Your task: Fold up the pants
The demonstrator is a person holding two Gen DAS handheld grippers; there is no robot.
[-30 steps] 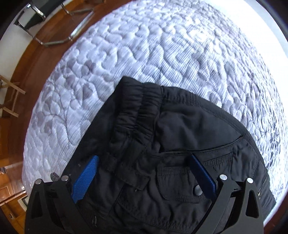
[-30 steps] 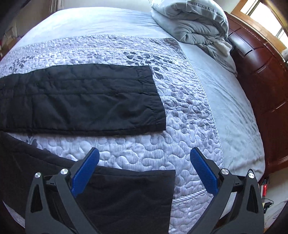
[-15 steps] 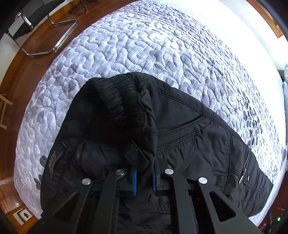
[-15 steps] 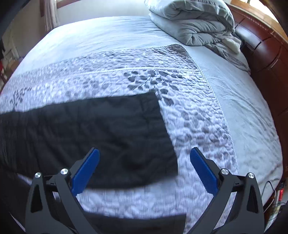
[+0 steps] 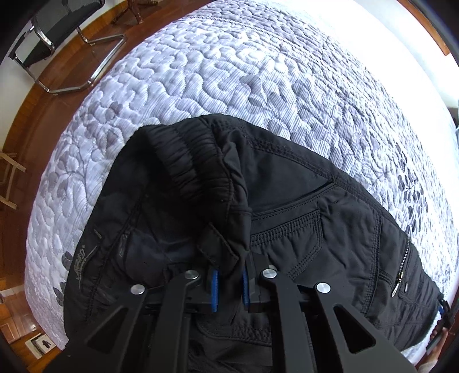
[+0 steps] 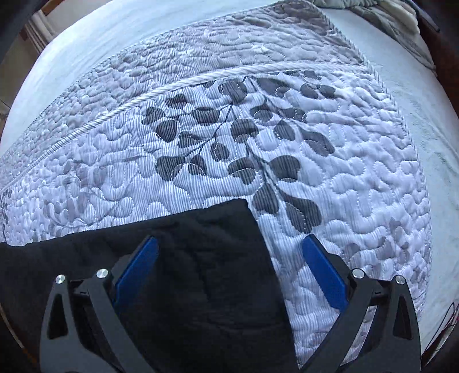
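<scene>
Black pants [image 5: 301, 206] lie on a quilted grey-white bedspread [image 5: 229, 71]. In the left wrist view my left gripper [image 5: 229, 282] is shut on the bunched waistband, and the elastic band [image 5: 195, 160] is pulled up into a fold above the blue pads. A back pocket and a zip show to the right. In the right wrist view the cuff end of a pant leg [image 6: 200, 258] lies flat, its corner between the fingers. My right gripper [image 6: 229, 252] stands open just above it, the left blue pad [image 6: 137, 264] over the cloth and the right pad [image 6: 324, 269] over the quilt.
A chrome-framed chair [image 5: 57, 43] stands on the wooden floor [image 5: 25, 120] beyond the bed's edge. A rumpled grey duvet [image 6: 387, 14] lies at the far end of the bed beside dark wooden furniture. A leaf pattern marks the quilt [image 6: 243, 129] ahead of the cuff.
My left gripper went from open to shut on the waistband and has lifted and dragged it. My right gripper moved across the bed and dropped low over the far leg's cuff.
</scene>
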